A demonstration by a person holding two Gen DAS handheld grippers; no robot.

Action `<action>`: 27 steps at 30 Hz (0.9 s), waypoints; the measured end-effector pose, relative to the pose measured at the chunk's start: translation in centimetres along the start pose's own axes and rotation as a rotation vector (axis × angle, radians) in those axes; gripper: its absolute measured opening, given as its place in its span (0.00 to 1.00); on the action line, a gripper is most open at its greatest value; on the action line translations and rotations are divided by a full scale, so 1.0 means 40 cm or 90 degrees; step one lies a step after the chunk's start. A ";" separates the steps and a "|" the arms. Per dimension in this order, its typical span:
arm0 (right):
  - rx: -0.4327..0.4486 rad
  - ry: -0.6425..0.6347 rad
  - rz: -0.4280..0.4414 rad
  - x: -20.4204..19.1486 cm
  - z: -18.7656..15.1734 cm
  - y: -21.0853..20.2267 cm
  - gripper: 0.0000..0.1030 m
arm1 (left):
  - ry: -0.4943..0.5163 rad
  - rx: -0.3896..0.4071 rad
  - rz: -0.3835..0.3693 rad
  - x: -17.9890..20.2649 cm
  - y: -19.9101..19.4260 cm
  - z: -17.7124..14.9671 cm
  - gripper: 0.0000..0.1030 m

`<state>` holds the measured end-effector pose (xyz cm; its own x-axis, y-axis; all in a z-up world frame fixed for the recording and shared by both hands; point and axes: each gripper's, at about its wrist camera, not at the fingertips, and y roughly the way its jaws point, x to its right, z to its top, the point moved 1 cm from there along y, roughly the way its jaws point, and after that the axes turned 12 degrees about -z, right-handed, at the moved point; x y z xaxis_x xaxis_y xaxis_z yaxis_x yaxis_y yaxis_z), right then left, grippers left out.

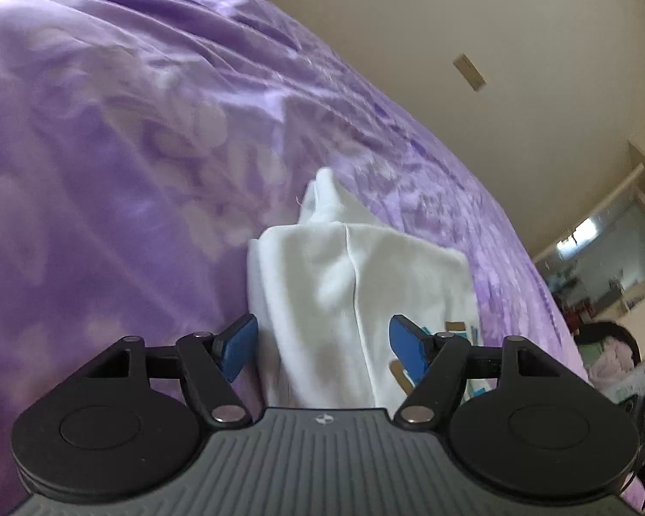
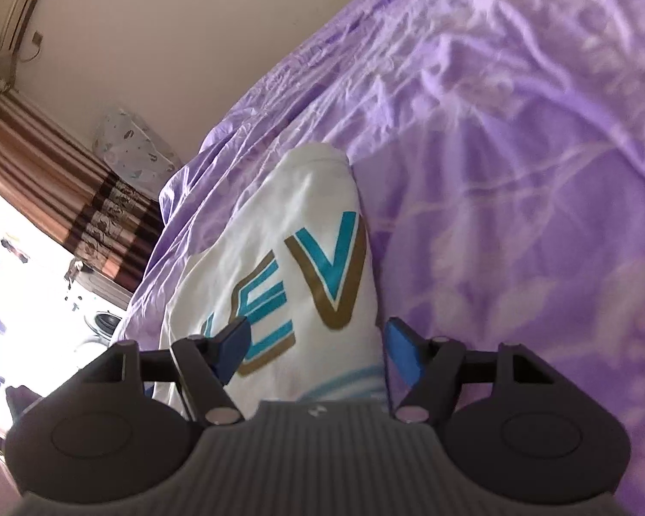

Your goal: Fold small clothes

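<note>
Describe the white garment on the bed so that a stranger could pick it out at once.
A purple floral bedsheet covers the bed and fills most of both views. On it lies a small white garment, folded into a narrow bundle. It is the only white thing on the sheet, and it bears large teal letters edged in gold.

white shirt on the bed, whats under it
The white shirt lies folded on the purple bedsheet, which shows all around it. Its blue and gold letters face up. Whatever lies beneath or inside the folds is covered.
</note>
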<state>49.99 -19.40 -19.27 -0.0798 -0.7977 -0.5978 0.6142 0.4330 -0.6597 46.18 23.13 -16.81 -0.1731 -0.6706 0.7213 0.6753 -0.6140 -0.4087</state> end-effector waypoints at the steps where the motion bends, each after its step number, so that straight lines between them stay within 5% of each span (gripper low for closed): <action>1: -0.002 0.002 0.007 0.000 0.004 0.016 0.64 | 0.004 -0.007 0.001 -0.007 0.016 0.004 0.79; 8: -0.030 0.052 0.054 0.042 0.049 0.124 0.63 | -0.010 -0.011 -0.035 -0.067 0.085 0.039 0.72; 14: -0.039 0.087 0.076 0.041 0.086 0.192 0.31 | -0.084 0.012 -0.057 -0.083 0.090 0.064 0.33; 18: -0.026 0.057 0.077 0.015 0.099 0.172 0.13 | -0.034 0.023 -0.012 -0.005 0.067 0.065 0.23; 27: 0.061 -0.063 0.080 -0.136 0.099 -0.031 0.10 | 0.086 0.095 0.022 0.255 -0.115 0.038 0.21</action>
<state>52.80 -17.26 -13.41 0.0773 -0.7797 -0.6213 0.6872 0.4932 -0.5334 42.40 19.75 -6.73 -0.2366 -0.7459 0.6226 0.7793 -0.5284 -0.3369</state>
